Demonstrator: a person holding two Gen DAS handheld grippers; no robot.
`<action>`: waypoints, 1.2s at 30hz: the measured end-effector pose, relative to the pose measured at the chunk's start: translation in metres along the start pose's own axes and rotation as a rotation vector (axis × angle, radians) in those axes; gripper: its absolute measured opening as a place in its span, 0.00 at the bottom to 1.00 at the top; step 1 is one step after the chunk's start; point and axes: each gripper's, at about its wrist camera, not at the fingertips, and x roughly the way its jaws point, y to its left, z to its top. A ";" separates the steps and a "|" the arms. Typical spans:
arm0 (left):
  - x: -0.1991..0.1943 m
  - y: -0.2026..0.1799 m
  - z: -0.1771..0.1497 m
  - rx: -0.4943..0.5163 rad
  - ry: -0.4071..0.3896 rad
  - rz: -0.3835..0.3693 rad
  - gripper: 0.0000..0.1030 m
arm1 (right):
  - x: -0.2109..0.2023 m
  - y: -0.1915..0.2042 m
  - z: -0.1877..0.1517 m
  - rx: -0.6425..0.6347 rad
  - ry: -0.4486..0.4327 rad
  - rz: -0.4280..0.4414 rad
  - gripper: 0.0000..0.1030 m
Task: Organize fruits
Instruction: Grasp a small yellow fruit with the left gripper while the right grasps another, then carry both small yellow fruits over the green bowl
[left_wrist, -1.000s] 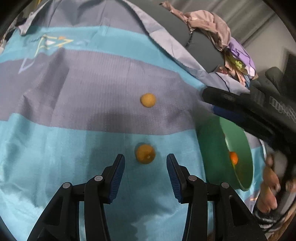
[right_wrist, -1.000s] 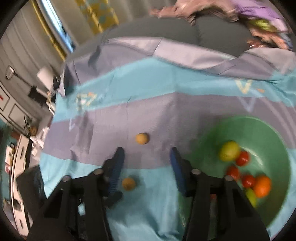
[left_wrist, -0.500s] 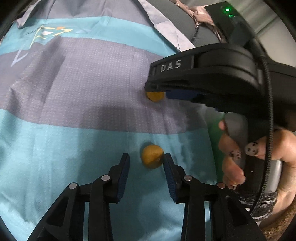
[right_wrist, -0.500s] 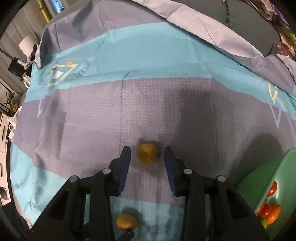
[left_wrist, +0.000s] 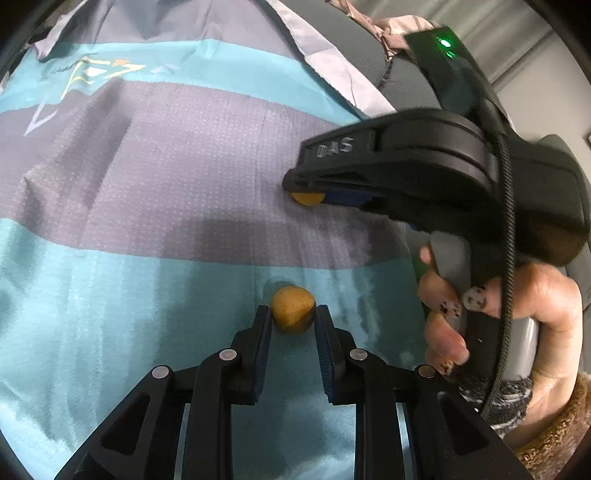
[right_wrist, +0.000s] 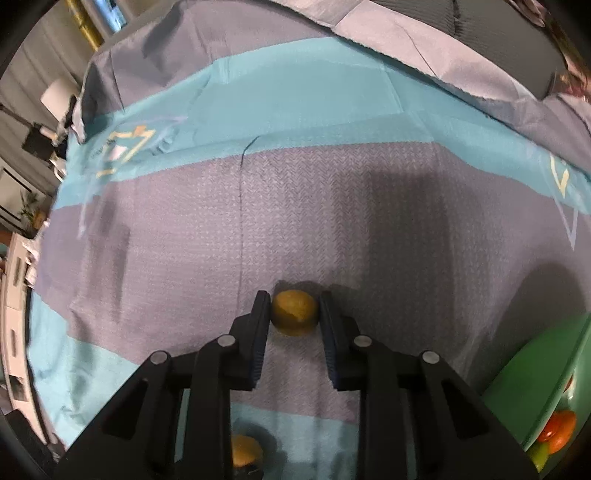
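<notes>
Two small yellow-brown fruits lie on a cloth (left_wrist: 155, 295) banded in teal and grey-purple. Near fruit (left_wrist: 293, 309) sits on a teal band between the fingers of the left gripper (left_wrist: 293, 314); both blue pads appear to touch its sides, so the gripper is pinched on it, with the fruit resting on the cloth. Far fruit (right_wrist: 295, 312) sits on the grey-purple band between the fingers of the right gripper (right_wrist: 295, 314), pinched the same way.

Left wrist view only: right gripper seen from the side, black body marked "DAS", green light lit on top, far fruit poking out at its tip. Person's right hand (left_wrist: 517, 314) wraps the handle; nails painted with dark spots; a knit cuff and a fuzzy brown sleeve at the wrist. Heap of crumpled clothes (left_wrist: 391, 33) at the far edge.

Right wrist view only: green bowl (right_wrist: 524, 376) at lower right, holding red, orange and yellow-green fruit. Near fruit shows low in the frame, half hidden behind the gripper. White furniture and a lamp to the left, blurred.
</notes>
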 end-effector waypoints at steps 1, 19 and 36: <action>-0.002 0.000 0.000 0.003 -0.004 0.001 0.23 | -0.004 -0.001 -0.002 0.002 -0.003 0.007 0.26; -0.047 0.002 -0.008 0.016 -0.093 -0.017 0.23 | -0.088 -0.008 -0.068 0.022 -0.163 0.141 0.27; -0.060 -0.064 -0.010 0.177 -0.160 -0.050 0.23 | -0.167 -0.055 -0.128 0.139 -0.384 0.141 0.27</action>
